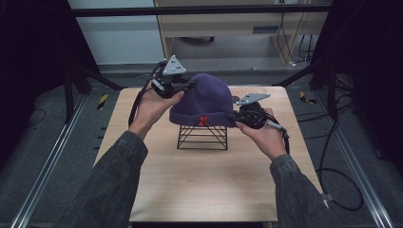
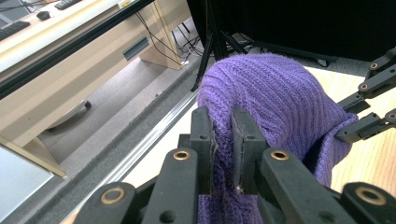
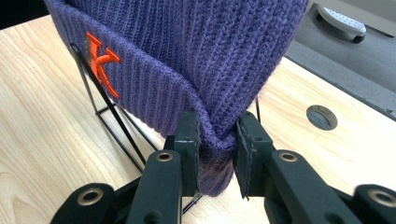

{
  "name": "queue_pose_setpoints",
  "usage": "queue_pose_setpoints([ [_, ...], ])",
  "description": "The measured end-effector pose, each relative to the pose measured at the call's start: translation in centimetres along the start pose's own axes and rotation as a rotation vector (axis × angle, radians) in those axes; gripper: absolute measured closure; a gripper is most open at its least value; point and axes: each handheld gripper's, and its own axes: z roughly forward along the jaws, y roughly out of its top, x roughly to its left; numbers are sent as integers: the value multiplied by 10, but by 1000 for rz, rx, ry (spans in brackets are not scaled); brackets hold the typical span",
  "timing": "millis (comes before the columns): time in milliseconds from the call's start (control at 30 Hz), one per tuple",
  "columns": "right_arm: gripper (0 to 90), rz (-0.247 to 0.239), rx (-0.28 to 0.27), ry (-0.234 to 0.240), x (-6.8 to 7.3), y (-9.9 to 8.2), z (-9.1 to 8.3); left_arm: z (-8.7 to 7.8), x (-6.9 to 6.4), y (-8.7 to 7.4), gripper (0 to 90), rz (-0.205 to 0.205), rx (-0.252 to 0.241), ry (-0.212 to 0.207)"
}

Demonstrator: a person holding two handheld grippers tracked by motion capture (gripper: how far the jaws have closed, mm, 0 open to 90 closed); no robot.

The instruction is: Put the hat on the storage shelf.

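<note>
Purple hat [image 1: 207, 99] sat on black wire stand [image 1: 202, 137] at table [image 1: 199, 185] centre. Left gripper [image 1: 183, 86] pinched knit at hat's upper left side; right gripper [image 1: 236, 117] clamped folded brim.

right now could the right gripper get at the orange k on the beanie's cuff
Probably not as things stand: the right gripper is shut on the cuff of the purple beanie, so it would have to let go first. After that the orange K faces open table with nothing in the way.
</note>
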Motion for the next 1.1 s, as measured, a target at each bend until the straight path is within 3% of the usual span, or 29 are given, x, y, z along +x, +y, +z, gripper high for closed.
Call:
queue_pose_setpoints([
  [600, 729, 12, 21, 12, 4, -12, 10, 7, -4, -12, 804, -14, 5, -17],
  [800, 728, 8, 18, 8, 5, -12, 11, 8, -2, -20, 804, -48, -12, -19],
  [1100, 727, 22, 25, 4, 7, -17, 13, 10, -7, -20, 804, -35, -5, -20],
])
